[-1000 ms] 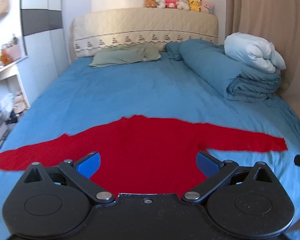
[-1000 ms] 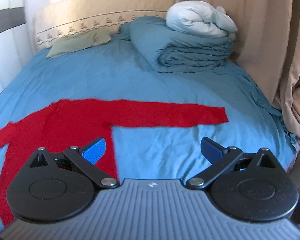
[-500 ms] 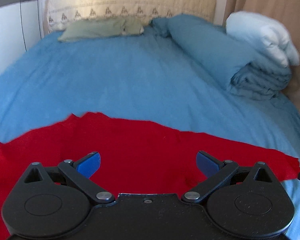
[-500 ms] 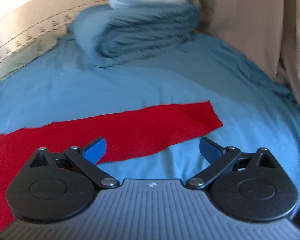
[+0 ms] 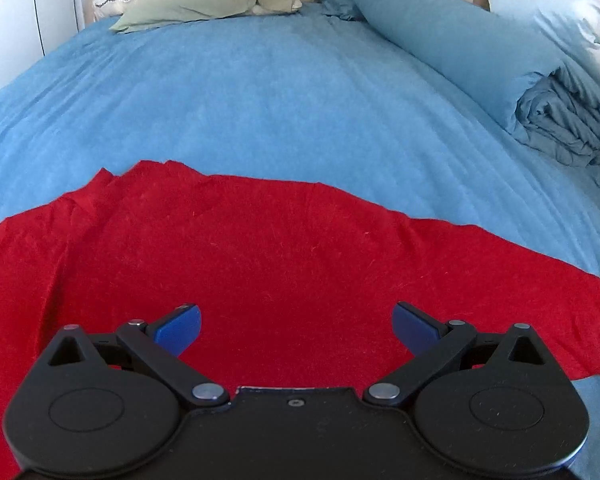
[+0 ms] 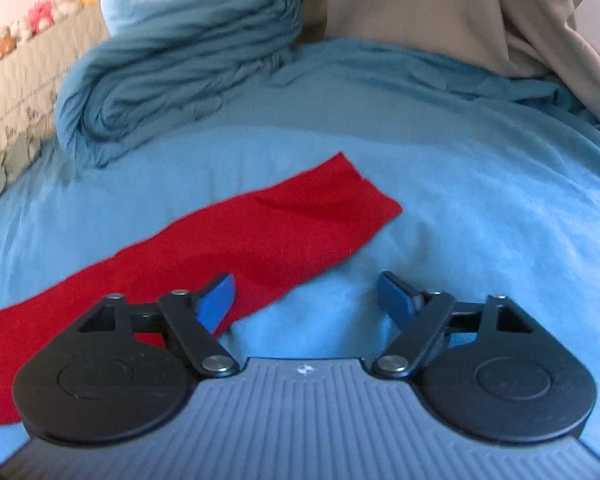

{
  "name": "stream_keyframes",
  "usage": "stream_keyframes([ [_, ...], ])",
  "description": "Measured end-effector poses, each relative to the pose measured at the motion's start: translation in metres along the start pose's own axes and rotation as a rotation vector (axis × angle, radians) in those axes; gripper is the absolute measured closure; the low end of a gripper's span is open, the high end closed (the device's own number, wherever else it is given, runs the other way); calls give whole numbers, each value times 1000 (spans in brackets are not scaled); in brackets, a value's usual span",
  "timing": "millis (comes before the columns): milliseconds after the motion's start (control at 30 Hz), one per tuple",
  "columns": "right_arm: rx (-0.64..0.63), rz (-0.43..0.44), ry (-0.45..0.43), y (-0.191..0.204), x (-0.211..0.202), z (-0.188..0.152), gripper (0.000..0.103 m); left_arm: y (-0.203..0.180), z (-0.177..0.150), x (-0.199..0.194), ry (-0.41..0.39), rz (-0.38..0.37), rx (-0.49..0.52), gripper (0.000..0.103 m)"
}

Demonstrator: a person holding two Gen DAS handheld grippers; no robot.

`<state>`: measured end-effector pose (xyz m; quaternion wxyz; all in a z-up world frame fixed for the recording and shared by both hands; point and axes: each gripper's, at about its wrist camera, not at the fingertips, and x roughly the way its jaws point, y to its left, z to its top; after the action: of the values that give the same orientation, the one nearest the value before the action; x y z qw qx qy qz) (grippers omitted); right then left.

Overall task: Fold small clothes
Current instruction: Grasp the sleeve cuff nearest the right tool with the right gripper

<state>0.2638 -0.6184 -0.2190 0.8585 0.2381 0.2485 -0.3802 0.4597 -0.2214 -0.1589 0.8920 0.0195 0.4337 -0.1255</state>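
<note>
A red long-sleeved top point(image 5: 284, 248) lies flat on the blue bed sheet point(image 5: 284, 92). In the left wrist view its body fills the foreground. My left gripper point(image 5: 296, 330) is open and empty, low over the middle of the body. In the right wrist view the top's right sleeve point(image 6: 268, 232) runs from lower left to its cuff end at the centre. My right gripper point(image 6: 306, 298) is open and empty, just short of the sleeve's near edge, with its left finger over the red cloth.
A rolled blue duvet point(image 5: 480, 56) with a white pillow point(image 5: 560, 20) on it lies at the bed's right side; the duvet also shows in the right wrist view point(image 6: 180, 84). A green pillow point(image 5: 208, 4) lies at the headboard. Beige curtains point(image 6: 440, 12) hang to the right.
Both grippers have moved forward and down toward the top. The left came in over the body; the right swung right toward the sleeve's cuff end. Both stayed open.
</note>
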Motion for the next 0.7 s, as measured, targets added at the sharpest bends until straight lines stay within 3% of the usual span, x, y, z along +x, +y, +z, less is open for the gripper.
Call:
stream_keyframes([
  [200, 97, 37, -19, -3, 12, 12, 36, 6, 1, 4, -1, 10, 15, 0],
  [233, 108, 41, -13, -3, 15, 15, 48, 7, 1, 5, 1, 13, 15, 0],
  [267, 115, 44, -6, -3, 18, 17, 66, 8, 1, 5, 5, 16, 12, 0],
  [333, 118, 45, 21, -1, 23, 20, 82, 12, 1, 7, 17, 17, 3, 0],
  [433, 85, 40, 7, 10, 18, 24, 83, 21, 0, 8, 37, 22, -11, 0],
  [500, 49, 84, -18, 26, 5, 30, 83, 31, 1, 2, 37, 19, -26, 0],
  [567, -5, 145, -46, 53, -12, 38, 83, 42, 4, -11, 15, 31, -39, 0],
  [700, -116, 352, -89, 134, -58, 49, 83, 76, 9, -47, -73, 40, -80, 0],
])
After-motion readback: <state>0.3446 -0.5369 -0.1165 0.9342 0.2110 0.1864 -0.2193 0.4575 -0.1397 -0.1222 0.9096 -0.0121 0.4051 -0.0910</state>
